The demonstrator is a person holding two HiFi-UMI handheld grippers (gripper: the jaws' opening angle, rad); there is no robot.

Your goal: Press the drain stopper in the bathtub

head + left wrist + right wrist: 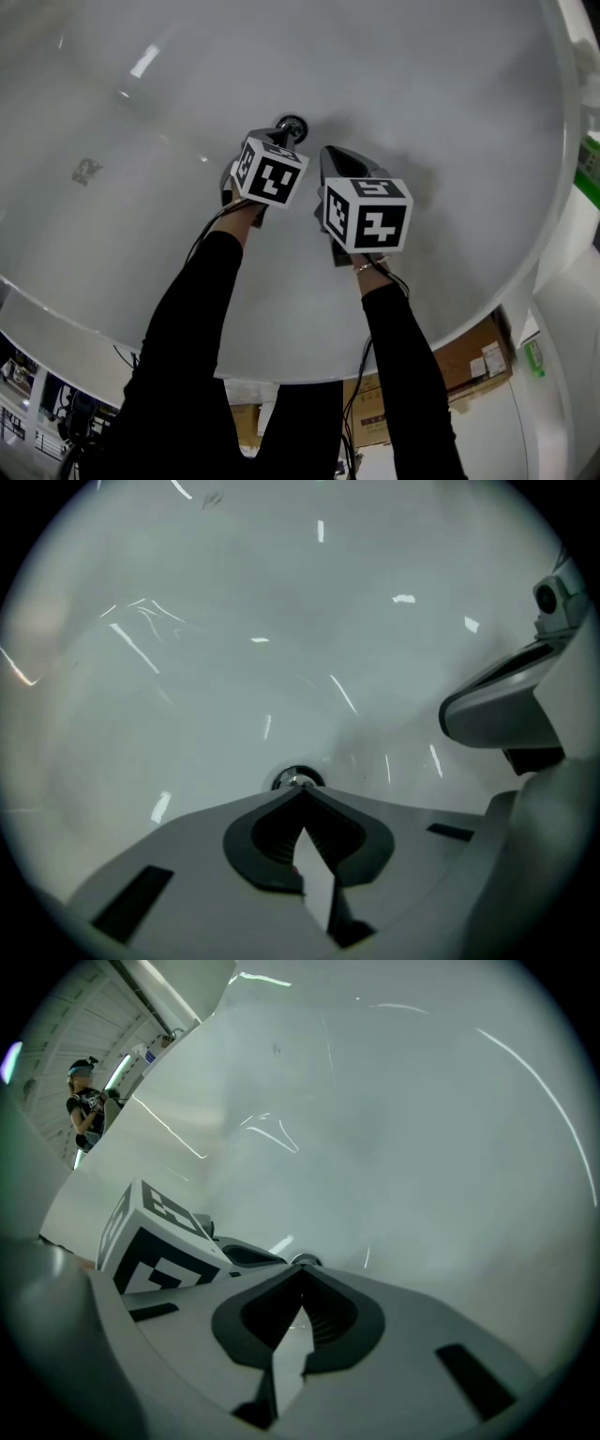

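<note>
The round chrome drain stopper sits in the floor of the white bathtub. My left gripper reaches down to it with its jaws shut and nothing between them. In the left gripper view the closed tips meet right at the near edge of the stopper; whether they touch it I cannot tell. My right gripper hovers just right of the left one, also shut and empty. In the right gripper view its tips point at the stopper, with the left gripper's marker cube beside them.
The tub's curved rim runs along the right and front. Cardboard boxes stand on the floor outside it. A small mark shows on the tub floor at left. A person stands far off beyond the tub.
</note>
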